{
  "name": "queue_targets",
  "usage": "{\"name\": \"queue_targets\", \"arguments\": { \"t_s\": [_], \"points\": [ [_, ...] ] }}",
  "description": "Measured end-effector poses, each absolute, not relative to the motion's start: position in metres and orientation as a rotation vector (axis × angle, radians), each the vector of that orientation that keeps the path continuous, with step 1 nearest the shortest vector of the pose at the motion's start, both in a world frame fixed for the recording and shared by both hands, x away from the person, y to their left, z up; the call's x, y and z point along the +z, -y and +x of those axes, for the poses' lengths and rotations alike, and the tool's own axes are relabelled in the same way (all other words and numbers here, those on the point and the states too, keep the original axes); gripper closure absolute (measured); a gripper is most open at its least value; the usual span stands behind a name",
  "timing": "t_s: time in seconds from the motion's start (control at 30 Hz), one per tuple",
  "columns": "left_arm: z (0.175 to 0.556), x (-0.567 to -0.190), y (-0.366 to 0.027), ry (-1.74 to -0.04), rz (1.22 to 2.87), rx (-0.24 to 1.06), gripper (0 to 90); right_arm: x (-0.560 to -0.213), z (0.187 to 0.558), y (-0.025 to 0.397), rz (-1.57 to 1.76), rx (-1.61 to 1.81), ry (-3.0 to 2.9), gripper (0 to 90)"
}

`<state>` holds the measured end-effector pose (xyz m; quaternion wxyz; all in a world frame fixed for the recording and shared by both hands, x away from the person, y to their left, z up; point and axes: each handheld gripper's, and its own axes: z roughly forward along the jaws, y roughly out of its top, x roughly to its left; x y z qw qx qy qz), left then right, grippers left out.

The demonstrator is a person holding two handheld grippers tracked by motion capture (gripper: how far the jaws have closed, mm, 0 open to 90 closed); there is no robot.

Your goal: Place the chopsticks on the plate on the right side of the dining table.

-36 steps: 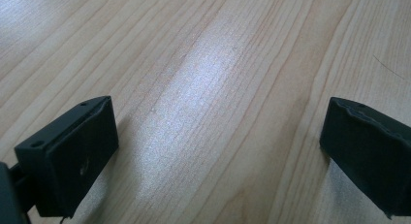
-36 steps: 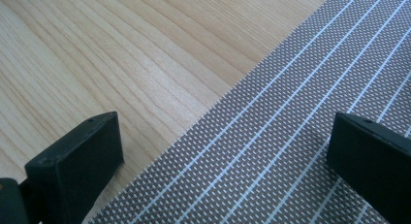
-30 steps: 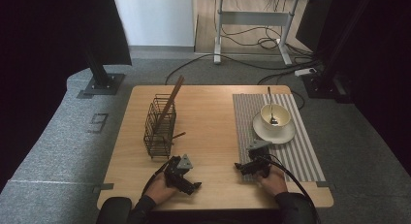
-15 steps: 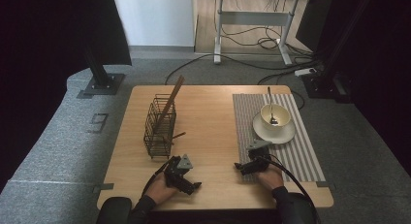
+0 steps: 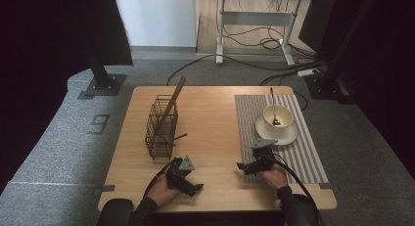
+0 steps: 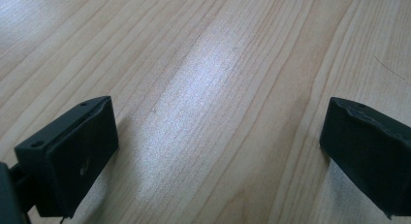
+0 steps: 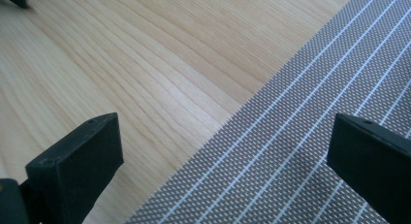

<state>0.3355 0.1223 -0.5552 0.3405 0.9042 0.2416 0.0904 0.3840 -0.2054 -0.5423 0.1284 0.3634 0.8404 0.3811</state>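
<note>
My left gripper [image 5: 192,186] rests low over the bare wooden table [image 5: 210,113] near its front edge; in the left gripper view [image 6: 218,151] its jaws stand wide apart with only wood grain between them. My right gripper [image 5: 243,166] sits at the near left edge of a grey striped placemat [image 5: 298,152]. Seen from the right gripper view [image 7: 223,161], it is open, one jaw over wood and the other over the placemat [image 7: 310,136]. Neither holds anything. On the mat stands a white cup [image 5: 278,116] on a saucer [image 5: 288,135], with a spoon [image 5: 273,103] in it.
A dark wire basket [image 5: 160,130] stands at the table's left, with a long wooden stick [image 5: 173,101] leaning out of it and a short brown piece [image 5: 180,136] poking out beside it. Grey floor, cables and a desk frame [image 5: 254,20] lie beyond the table.
The right gripper has edged slightly to the left along the mat's edge. The left gripper has stayed where it was.
</note>
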Motion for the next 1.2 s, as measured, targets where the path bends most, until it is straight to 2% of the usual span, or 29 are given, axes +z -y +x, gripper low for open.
{"name": "queue_targets", "arguments": {
  "t_s": [1.2],
  "points": [
    [0.335,-0.555,-0.122,-0.629,2.352,0.238,0.0,-0.470,0.389,0.134,0.903,1.241,-2.559,0.0]
  ]
}}
